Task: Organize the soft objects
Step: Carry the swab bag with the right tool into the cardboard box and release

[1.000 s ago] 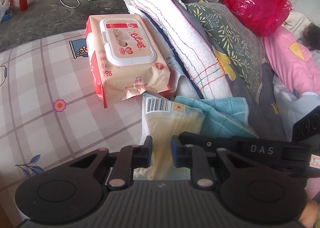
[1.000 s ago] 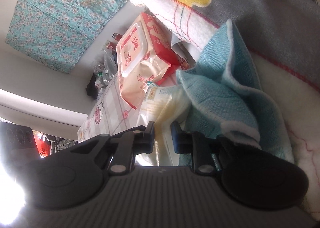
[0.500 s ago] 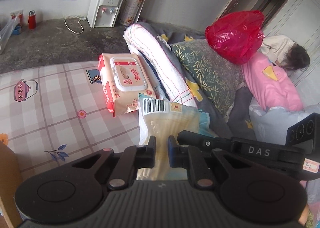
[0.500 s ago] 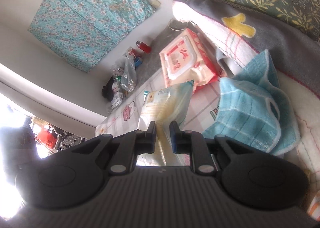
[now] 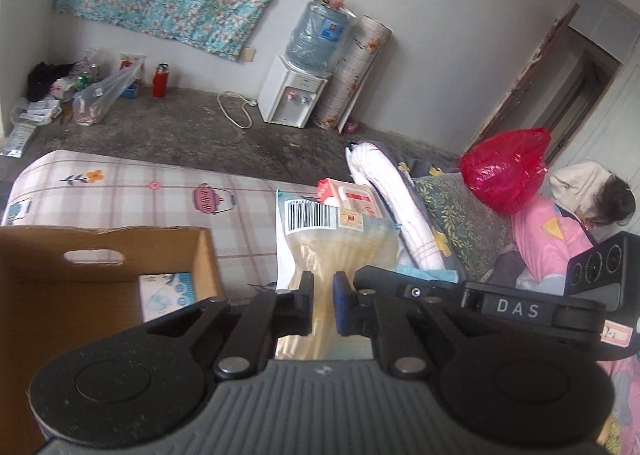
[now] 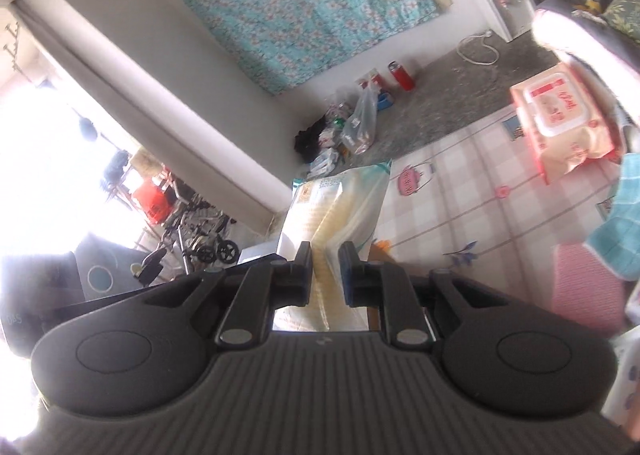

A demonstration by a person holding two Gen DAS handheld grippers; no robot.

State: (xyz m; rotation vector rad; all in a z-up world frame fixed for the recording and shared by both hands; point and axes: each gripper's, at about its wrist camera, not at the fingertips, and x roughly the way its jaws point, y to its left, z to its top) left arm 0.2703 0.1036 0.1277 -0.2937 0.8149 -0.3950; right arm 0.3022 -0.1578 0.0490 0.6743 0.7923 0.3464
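the clear packet (image 5: 338,245) of pale cloths, pinched at opposite ends by the left gripper (image 5: 323,305) and the right gripper (image 6: 325,269), has been lifted off the checked bedspread (image 5: 132,191) and is now carried toward the cardboard box (image 5: 100,279), where it likely belongs.

The left gripper (image 5: 323,303) is matte black, with blue pads on its fingers (image 5: 342,305); two round discs flank a ribbed grey housing; silver rivets pin the linkage arms; the right gripper (image 6: 325,274) has the same build; its side bar reads "DAS" beside a small white label.
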